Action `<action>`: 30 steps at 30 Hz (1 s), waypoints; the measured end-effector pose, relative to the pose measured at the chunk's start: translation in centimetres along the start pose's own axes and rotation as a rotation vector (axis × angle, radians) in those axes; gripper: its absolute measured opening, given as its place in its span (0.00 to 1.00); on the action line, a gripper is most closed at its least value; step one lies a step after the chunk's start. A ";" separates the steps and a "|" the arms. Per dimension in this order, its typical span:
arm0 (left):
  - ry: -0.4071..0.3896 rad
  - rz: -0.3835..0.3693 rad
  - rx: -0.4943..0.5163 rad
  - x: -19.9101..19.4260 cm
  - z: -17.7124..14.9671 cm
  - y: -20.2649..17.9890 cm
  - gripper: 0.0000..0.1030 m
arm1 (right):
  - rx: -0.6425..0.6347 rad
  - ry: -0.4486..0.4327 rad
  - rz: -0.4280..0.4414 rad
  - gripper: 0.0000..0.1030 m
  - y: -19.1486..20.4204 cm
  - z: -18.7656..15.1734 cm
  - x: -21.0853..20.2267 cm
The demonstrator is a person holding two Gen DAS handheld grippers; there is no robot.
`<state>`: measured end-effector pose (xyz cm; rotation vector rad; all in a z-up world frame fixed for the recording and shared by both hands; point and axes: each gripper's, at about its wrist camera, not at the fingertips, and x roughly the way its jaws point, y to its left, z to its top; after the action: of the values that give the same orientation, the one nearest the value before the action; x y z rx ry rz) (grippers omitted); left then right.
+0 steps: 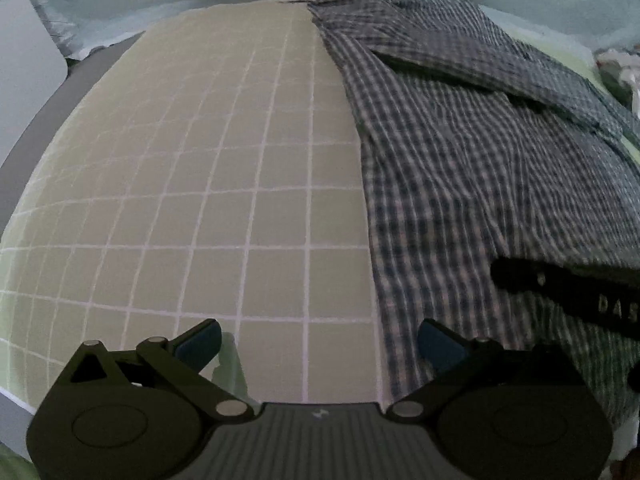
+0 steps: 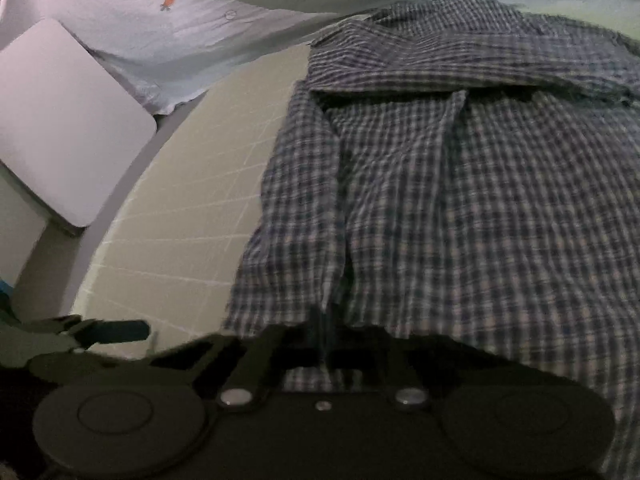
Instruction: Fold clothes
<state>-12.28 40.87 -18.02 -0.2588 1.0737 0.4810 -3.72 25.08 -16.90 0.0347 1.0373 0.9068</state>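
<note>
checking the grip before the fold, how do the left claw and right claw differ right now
The left claw is open, its blue pads spread wide; the right claw is shut. The left claw holds nothing and straddles the plaid shirt's edge over the gridded mat; the right claw pinches a fold of that shirt. Both are dark, two-fingered, and angled down at the mat.

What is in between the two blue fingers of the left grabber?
In the left wrist view, the open left gripper has bare green grid mat in its gap. The checked shirt edge lies beside its right finger.
</note>
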 end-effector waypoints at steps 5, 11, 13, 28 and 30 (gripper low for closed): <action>-0.018 -0.024 0.006 -0.4 0.5 -0.7 1.00 | -0.023 -0.060 -0.047 0.01 -0.3 0.3 -3.2; 0.014 -0.059 0.097 0.3 0.1 -3.8 1.00 | -0.032 -0.028 -0.136 0.01 -1.8 -0.6 -3.9; 0.024 -0.051 0.127 0.6 -0.1 -4.5 1.00 | -0.053 0.003 -0.152 0.02 -1.9 -1.0 -3.2; -0.027 0.005 -0.050 0.5 4.2 -2.1 1.00 | 0.041 -0.108 -0.252 0.73 -7.0 3.2 -5.1; -0.049 0.011 -0.090 0.7 5.6 -1.8 1.00 | 0.076 -0.131 -0.279 0.78 -8.5 4.3 -5.2</action>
<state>-6.74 41.94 -16.12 -0.3190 1.0078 0.5440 3.91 17.75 -14.40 0.0120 0.9270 0.6039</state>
